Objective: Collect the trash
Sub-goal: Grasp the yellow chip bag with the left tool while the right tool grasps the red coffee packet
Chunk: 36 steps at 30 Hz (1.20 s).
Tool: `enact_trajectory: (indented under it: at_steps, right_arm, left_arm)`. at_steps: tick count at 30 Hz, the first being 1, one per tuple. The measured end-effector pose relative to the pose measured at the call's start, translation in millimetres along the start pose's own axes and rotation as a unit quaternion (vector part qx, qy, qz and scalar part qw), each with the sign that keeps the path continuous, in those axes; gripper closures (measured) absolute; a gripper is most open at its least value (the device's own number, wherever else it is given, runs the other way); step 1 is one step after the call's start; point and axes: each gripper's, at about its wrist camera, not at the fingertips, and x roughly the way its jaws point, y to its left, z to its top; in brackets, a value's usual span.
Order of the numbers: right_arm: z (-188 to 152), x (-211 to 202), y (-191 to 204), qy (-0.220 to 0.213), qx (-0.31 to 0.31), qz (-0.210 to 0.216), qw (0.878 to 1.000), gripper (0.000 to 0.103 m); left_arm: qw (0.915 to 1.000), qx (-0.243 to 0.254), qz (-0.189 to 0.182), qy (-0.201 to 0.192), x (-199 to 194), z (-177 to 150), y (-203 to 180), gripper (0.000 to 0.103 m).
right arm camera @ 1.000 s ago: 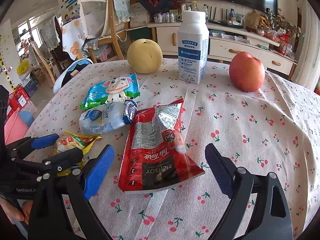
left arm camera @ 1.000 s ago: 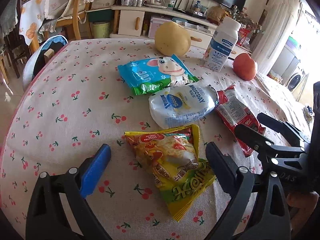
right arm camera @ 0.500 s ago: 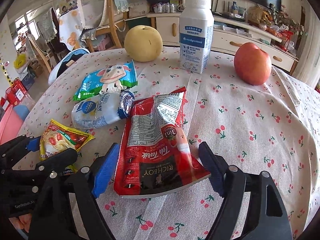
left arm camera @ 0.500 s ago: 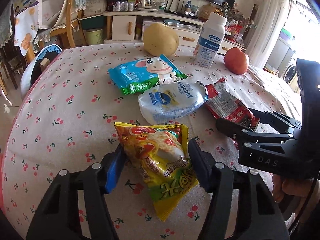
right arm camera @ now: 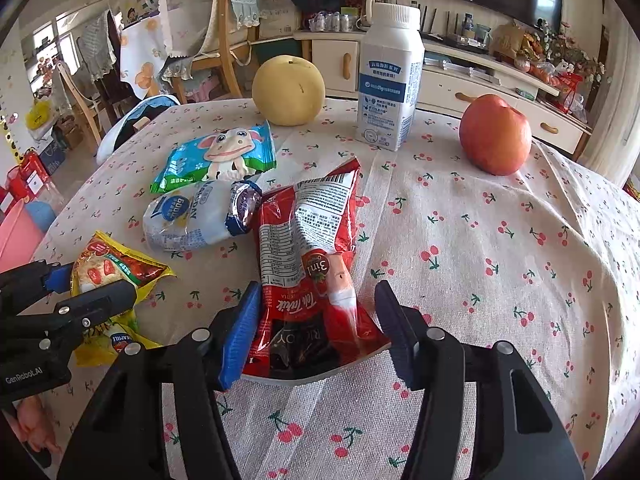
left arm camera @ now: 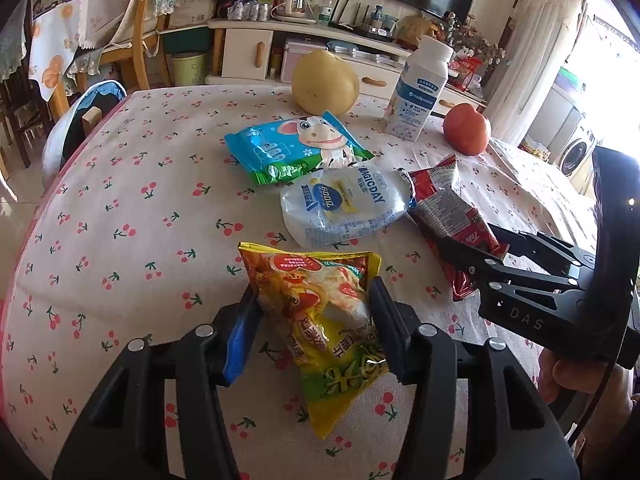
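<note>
My left gripper (left arm camera: 314,300) is shut on the yellow snack wrapper (left arm camera: 320,312), which bulges between both pads on the cherry-print tablecloth (left arm camera: 132,216). My right gripper (right arm camera: 316,300) has closed in on the red tea packet (right arm camera: 308,256); both pads touch its crumpled sides. A white-blue wrapper (left arm camera: 344,204) and a blue-green cow-print packet (left arm camera: 296,146) lie just beyond. In the right wrist view the yellow wrapper (right arm camera: 108,276) shows at the left inside the left gripper's fingers (right arm camera: 94,300).
A yellow pear (right arm camera: 288,92), a white bottle (right arm camera: 390,80) and a red apple (right arm camera: 496,134) stand at the table's far side. Chairs (left arm camera: 132,40) and a cabinet (left arm camera: 256,52) stand beyond the table. The table edge curves on the left.
Both grippers have moved forward over their packets and closed: the left onto the yellow wrapper, the right onto the red packet, each now crumpled between the pads.
</note>
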Motion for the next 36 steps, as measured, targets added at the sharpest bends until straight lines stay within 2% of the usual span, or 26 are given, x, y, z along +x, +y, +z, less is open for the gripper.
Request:
enact_trajectory:
  at_steps: [4, 5, 8, 13, 14, 15, 16, 20, 25, 28, 30, 31, 32, 36]
  right_arm:
    - [-3.3, -7.8, 3.7, -0.010, -0.003, -0.004, 1.000, 0.051]
    - [-3.9, -9.9, 4.4, -0.013, -0.003, -0.004, 1.000, 0.054]
    - [-7.4, -15.7, 6.7, -0.017, -0.003, -0.007, 1.000, 0.057]
    - [-15.1, -26.5, 8.6, -0.026, 0.005, -0.010, 1.000, 0.063]
    - [-15.8, -29.9, 9.0, -0.030, 0.006, -0.008, 0.999, 0.068]
    - [-16.1, -33.7, 9.3, -0.035, 0.006, -0.009, 0.999, 0.084]
    - [-16.7, -36.2, 9.7, -0.035, 0.007, -0.010, 0.999, 0.085]
    - [-21.8, -36.6, 7.2, -0.027, 0.020, -0.008, 0.999, 0.085]
    - [-27.1, -42.1, 9.5, -0.029, 0.032, -0.005, 0.999, 0.086]
    - [-30.0, -47.6, 10.6, -0.033, 0.038, -0.006, 0.999, 0.087]
    - [-30.7, -52.8, 11.3, -0.037, 0.040, -0.008, 0.999, 0.087]
    - [-31.5, -55.6, 12.0, -0.039, 0.040, -0.009, 0.998, 0.088]
    - [-31.7, -58.9, 12.5, -0.042, 0.040, -0.010, 0.998, 0.088]
    - [-35.5, -70.1, 16.9, -0.047, 0.040, -0.014, 0.998, 0.089]
  left_arm:
    - [0.9999, -0.009, -0.007, -0.006, -8.2, -0.2, 5.9, 0.050]
    - [0.9998, -0.012, -0.010, -0.010, -10.7, 0.2, 7.0, 0.054]
    - [0.9994, -0.020, -0.020, -0.018, -18.4, 2.1, 11.7, 0.059]
    - [0.9991, -0.027, -0.030, -0.013, -21.5, 1.0, 18.7, 0.059]
    - [0.9991, -0.025, -0.033, -0.011, -21.7, 0.4, 18.7, 0.059]
    - [0.9991, -0.023, -0.034, -0.008, -22.3, -0.3, 18.8, 0.059]
    - [0.9991, -0.022, -0.035, -0.006, -22.9, -1.1, 18.9, 0.058]
    - [0.9995, -0.009, -0.030, 0.009, -21.0, -6.3, 15.8, 0.038]
    - [0.9994, 0.011, -0.026, 0.022, -13.8, -12.2, 6.2, 0.030]
    - [0.9995, 0.016, -0.021, 0.019, -9.8, -13.0, 4.6, 0.030]
    - [0.9996, 0.023, -0.013, 0.012, -10.4, -13.6, 3.2, 0.038]
    - [0.9995, 0.027, -0.012, 0.013, -10.4, -13.7, 2.5, 0.049]
    - [0.9994, 0.029, -0.012, 0.014, -10.6, -13.6, 2.3, 0.052]
    - [0.9993, 0.033, -0.010, 0.012, -15.0, -14.2, 2.3, 0.058]
